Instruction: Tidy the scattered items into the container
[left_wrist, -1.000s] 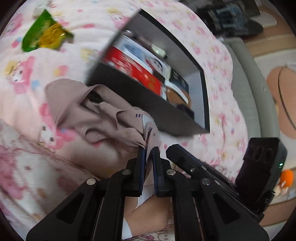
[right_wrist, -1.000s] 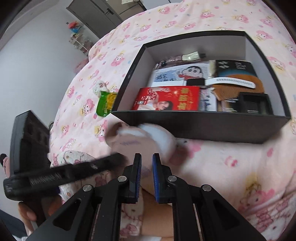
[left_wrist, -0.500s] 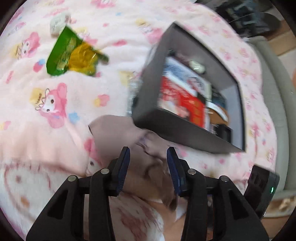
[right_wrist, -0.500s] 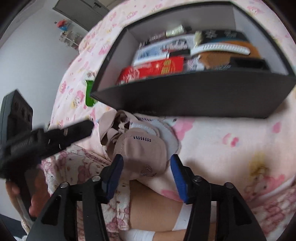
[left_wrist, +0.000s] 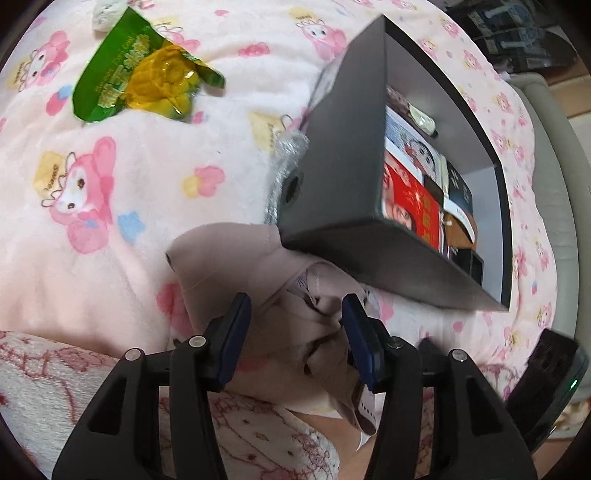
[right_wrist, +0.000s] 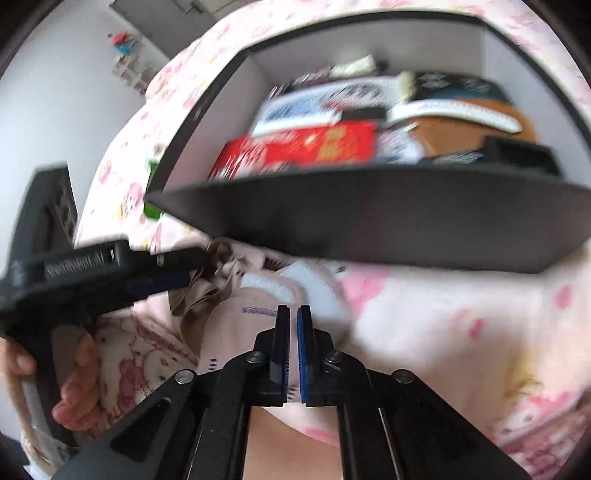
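Several beige face masks (left_wrist: 291, 325) lie in a loose pile on the pink blanket, against the near wall of the black box (left_wrist: 343, 177). My left gripper (left_wrist: 293, 317) is open, its jaws on either side of the pile. In the right wrist view the masks (right_wrist: 236, 325) lie below the box (right_wrist: 388, 229), and my right gripper (right_wrist: 293, 317) is shut over a mask edge; whether it grips it is unclear. A green and yellow snack packet (left_wrist: 144, 70) lies on the blanket at the far left.
The box holds a red packet (right_wrist: 306, 146), a comic book, a white comb and dark items. A small white object (left_wrist: 103, 14) lies beyond the snack packet. A silvery packet (left_wrist: 284, 162) sits against the box's left wall. The blanket covers a bed.
My left gripper opened half a second ago and stays open around the masks. My right gripper opened, then shut again and moved closer to the box.
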